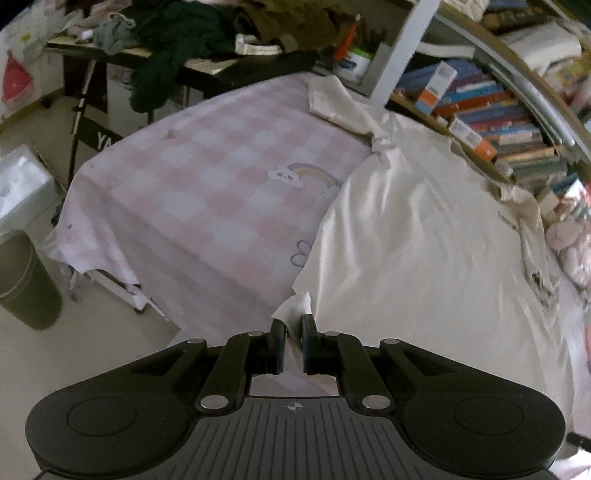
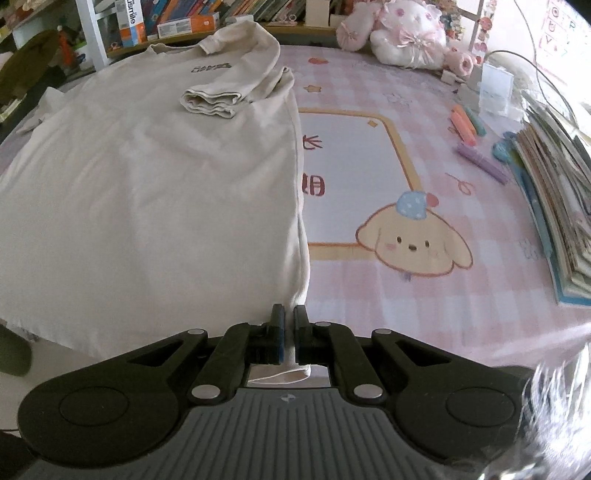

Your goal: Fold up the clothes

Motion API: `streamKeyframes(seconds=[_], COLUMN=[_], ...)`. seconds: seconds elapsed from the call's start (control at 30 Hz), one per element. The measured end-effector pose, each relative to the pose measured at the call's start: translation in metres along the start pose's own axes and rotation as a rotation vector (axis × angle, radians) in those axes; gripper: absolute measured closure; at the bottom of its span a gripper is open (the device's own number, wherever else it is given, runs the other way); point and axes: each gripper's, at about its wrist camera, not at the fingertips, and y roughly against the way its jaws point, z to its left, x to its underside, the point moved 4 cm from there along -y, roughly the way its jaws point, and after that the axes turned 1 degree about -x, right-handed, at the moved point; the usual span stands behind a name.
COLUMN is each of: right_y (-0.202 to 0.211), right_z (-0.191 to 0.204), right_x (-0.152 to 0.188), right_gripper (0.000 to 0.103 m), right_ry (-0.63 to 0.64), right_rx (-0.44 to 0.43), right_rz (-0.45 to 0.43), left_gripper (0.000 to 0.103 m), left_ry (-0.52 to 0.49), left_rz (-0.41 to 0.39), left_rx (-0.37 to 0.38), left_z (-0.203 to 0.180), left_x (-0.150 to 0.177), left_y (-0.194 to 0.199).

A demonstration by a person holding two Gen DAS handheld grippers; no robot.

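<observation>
A cream long-sleeved shirt [image 1: 424, 229] lies spread flat on the pink checked bed sheet [image 1: 221, 192]. My left gripper [image 1: 293, 321] is shut on the shirt's bottom left hem corner. In the right wrist view the same shirt [image 2: 147, 177] shows a small dark chest print, with one sleeve [image 2: 236, 79] folded across the chest. My right gripper [image 2: 289, 314] is shut on the bottom right hem corner, cloth pinched between the fingers.
A bookshelf [image 1: 491, 107] runs along the far side of the bed. A desk piled with dark clothes [image 1: 177, 40] and a grey bin [image 1: 26, 284] stand left. A plush toy [image 2: 402, 33], markers [image 2: 469, 125] and stacked books [image 2: 554, 199] lie on the bed at right.
</observation>
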Motion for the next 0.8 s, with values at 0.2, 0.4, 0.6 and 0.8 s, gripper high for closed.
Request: streamKeyframes(seconds=[0.2, 0.4, 0.6, 0.8], right_y=[0.003, 0.008, 0.024, 0.031], right_z=[0.005, 0.010, 0.011, 0.026], right_x=[0.002, 0.005, -0.003, -0.043], right_gripper=[0.098, 0.098, 0.097, 0.090], right_ry=[-0.014, -0.005, -0.061, -0.085], right_rx=[0.034, 0.070, 0.112, 0.062], right_rz=[0.011, 0.021, -0.005, -0.085], left_gripper=[0.095, 0.079, 0.068, 0.062], left_ry=[-0.098, -0.273, -0.389, -0.471], left_rz=[0.039, 0.065, -0.067, -0.099], left_rx=[0.018, 0.009, 0.034, 0.165], left_z=[-0.004, -0.006, -0.020, -0.068], left_x=[0.000, -0.009, -0.028, -0.036], left_y=[-0.009, -0.008, 0.005, -0.017])
